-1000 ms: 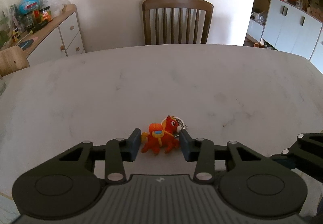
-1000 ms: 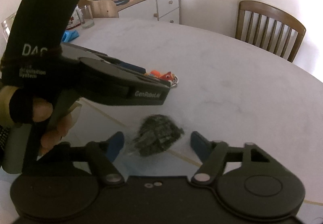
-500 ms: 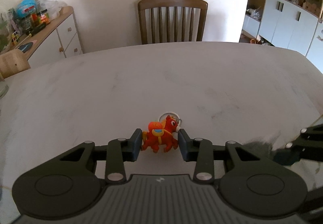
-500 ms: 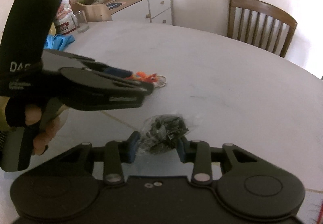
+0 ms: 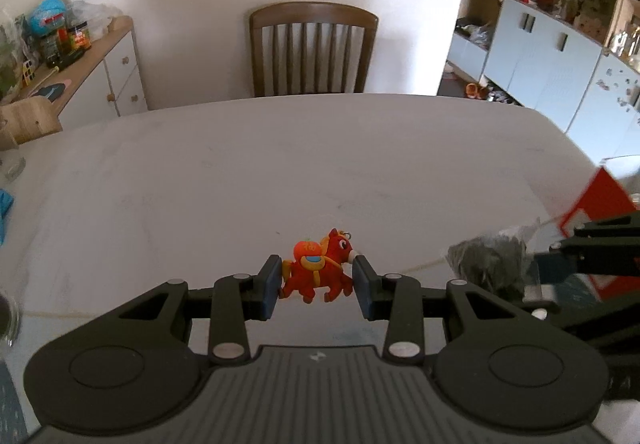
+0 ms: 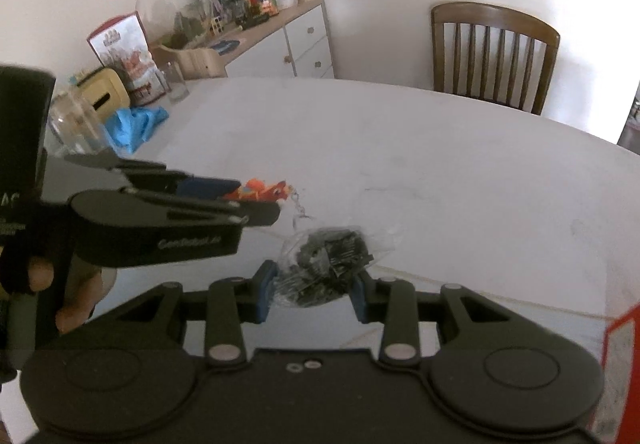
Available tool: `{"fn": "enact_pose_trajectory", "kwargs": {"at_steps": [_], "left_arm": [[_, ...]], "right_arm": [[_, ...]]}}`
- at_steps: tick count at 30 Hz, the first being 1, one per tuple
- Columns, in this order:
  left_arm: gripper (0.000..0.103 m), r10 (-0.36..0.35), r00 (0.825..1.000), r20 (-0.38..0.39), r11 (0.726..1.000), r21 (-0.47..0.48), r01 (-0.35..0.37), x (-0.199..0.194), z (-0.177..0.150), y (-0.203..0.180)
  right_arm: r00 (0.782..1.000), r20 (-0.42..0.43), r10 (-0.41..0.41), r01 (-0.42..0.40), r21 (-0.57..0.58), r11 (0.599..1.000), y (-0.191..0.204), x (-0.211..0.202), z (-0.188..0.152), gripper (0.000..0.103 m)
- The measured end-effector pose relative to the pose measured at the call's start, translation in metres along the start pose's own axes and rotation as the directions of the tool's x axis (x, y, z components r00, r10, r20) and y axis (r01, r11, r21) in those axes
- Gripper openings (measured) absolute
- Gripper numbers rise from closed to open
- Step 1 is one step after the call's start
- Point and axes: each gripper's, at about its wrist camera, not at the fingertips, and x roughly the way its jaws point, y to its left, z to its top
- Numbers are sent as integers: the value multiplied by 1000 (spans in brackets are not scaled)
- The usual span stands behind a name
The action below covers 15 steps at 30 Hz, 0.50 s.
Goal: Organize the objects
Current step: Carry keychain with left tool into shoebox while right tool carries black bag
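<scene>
My left gripper (image 5: 317, 286) is shut on a small red and orange toy horse keychain (image 5: 316, 270) and holds it above the white table (image 5: 240, 172). The horse also shows in the right wrist view (image 6: 264, 191), its key ring hanging down. My right gripper (image 6: 314, 290) is shut on a clear plastic bag of small black parts (image 6: 326, 266) and holds it off the table. The bag shows at the right of the left wrist view (image 5: 490, 264).
A wooden chair (image 5: 312, 48) stands at the table's far side. A sideboard (image 5: 100, 72) with clutter is at the left. Glasses (image 6: 176, 82), a blue cloth (image 6: 138, 122) and a printed box (image 6: 124, 52) sit at the table's left end. A red box (image 5: 592, 212) is at the right.
Both grippers have lifted off the table with their objects. The right gripper closed on the bag about half a second ago. The left closed on the horse.
</scene>
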Motion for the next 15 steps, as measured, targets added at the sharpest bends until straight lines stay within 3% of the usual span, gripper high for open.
{"fn": "enact_pose_trajectory", "kwargs": {"at_steps": [15], "left_arm": [[38, -85, 996, 9, 995, 48, 84, -86, -24, -53]], "right_arm": [[998, 43, -47, 46, 15, 999, 20, -104, -40, 36]]}}
